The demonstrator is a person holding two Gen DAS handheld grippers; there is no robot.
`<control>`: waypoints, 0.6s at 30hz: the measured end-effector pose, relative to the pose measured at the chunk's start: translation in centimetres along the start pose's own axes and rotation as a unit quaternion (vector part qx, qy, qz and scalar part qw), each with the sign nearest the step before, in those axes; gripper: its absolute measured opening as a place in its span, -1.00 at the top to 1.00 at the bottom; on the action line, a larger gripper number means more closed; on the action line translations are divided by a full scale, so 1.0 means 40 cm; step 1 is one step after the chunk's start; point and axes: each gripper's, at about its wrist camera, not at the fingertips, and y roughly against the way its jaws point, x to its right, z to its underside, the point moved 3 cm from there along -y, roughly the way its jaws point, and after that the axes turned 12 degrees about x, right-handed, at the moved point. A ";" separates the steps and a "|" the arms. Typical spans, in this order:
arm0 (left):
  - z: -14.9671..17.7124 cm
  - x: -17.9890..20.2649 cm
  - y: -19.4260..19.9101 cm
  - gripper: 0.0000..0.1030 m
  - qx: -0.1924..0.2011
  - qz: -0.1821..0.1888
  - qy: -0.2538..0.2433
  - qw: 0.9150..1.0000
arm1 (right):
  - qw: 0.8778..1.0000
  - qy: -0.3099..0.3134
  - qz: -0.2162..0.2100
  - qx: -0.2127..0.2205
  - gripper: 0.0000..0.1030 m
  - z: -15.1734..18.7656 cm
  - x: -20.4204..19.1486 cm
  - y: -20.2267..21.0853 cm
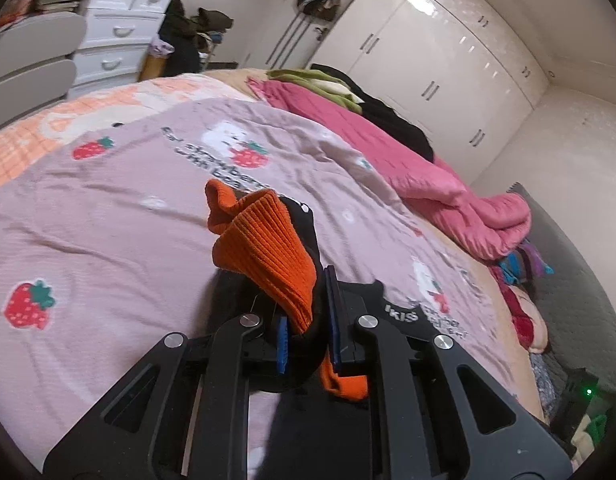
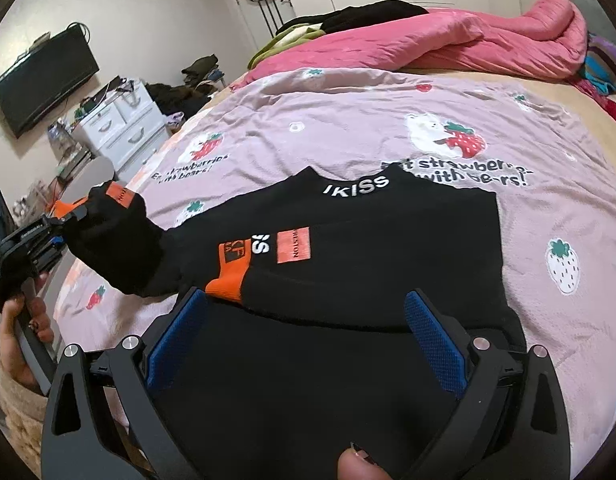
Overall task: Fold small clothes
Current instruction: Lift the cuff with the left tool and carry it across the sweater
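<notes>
The black sweater (image 2: pixel 347 264) lies spread flat on the bed (image 2: pixel 347 128), directly ahead of and under the right claw (image 2: pixel 304 336), with its neck band at the far edge, away from the claw, and its hem toward it. One sleeve is already laid across the chest, its orange cuff (image 2: pixel 228 280) just ahead of the right claw's left finger.

The left claw (image 1: pixel 308 332) is clamped narrow on the other sleeve (image 2: pixel 120 240) near its orange cuff (image 1: pixel 264 256), holding it lifted off the bed, out to the left of the sweater's body. The right claw stands wide with nothing between its pads, hovering over the lower part of the sweater.

The sweater looks like a soft, light knit: limp, sagging where unsupported, and likely to bunch rather than slide. The ribbed cuff is thicker and gives a firm bite, so it is a sensible place to hold; a pinch at the hem edge would suit the right claw.

The body's long axis runs from claw to neck band; the lifted sleeve stretches sideways from the shoulder.
</notes>
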 end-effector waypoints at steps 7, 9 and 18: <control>0.034 0.063 -0.034 0.85 -0.019 0.024 -0.010 0.999 | 1.000 -0.024 0.005 0.009 -0.91 -0.004 0.046 0.014; 0.049 0.081 -0.045 0.85 -0.025 0.031 -0.014 0.999 | 0.999 -0.032 0.004 0.010 -0.91 -0.003 0.058 0.015; 0.116 0.149 -0.075 0.85 -0.055 0.057 -0.035 0.996 | 0.999 -0.051 0.012 0.004 -0.91 0.022 0.099 0.021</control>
